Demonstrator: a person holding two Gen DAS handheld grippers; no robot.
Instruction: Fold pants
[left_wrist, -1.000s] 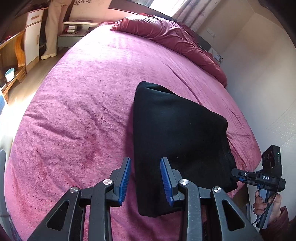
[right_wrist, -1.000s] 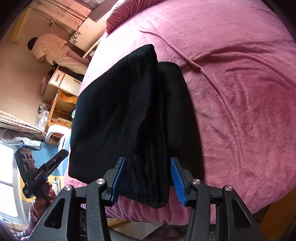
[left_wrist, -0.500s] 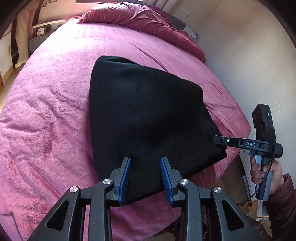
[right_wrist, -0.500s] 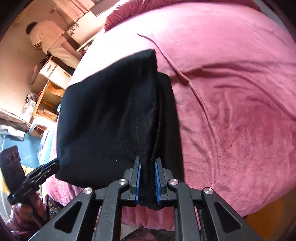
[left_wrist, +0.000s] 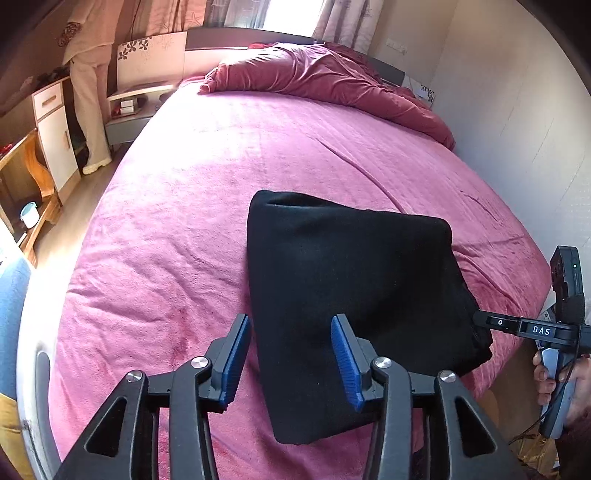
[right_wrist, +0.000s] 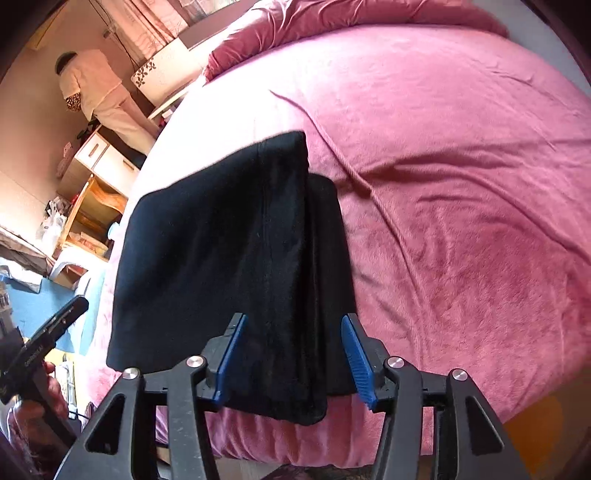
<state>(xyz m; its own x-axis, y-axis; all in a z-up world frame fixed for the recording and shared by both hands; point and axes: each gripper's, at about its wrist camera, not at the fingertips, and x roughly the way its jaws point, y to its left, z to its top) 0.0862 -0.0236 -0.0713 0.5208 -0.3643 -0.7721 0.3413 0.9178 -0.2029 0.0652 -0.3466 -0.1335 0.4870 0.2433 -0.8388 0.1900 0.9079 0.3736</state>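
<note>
Pants: black pants (left_wrist: 351, 291), folded into a thick flat bundle, lie on the bed near its lower edge; they fill the lower centre of the left wrist view and the centre left of the right wrist view (right_wrist: 221, 258)
Fold: in the right wrist view an upper layer overlaps a narrower layer that shows along its right side
Bed: pink fleece bed cover (left_wrist: 184, 221), lightly creased, spreads across most of both views (right_wrist: 461, 184)
Bedding: a rumpled dark red duvet (left_wrist: 325, 81) lies across the top of the left wrist view
Left tool: the left tool (left_wrist: 291, 362) sits at the bottom centre of its own view with its blue-padded fingers spread wide, empty, above the near left corner of the pants; it also shows at the lower left of the right wrist view (right_wrist: 55, 328)
Right tool: the right tool (right_wrist: 295, 358) sits at the bottom centre of its own view, fingers spread wide and gripping nothing, with the near end of the pants between them; it also shows at the lower right of the left wrist view (left_wrist: 484, 319), its tip beside the right edge of the pants
Room: a person in pale clothes (right_wrist: 96, 92) stands at the upper left beside a white cabinet (left_wrist: 55, 129)
</note>
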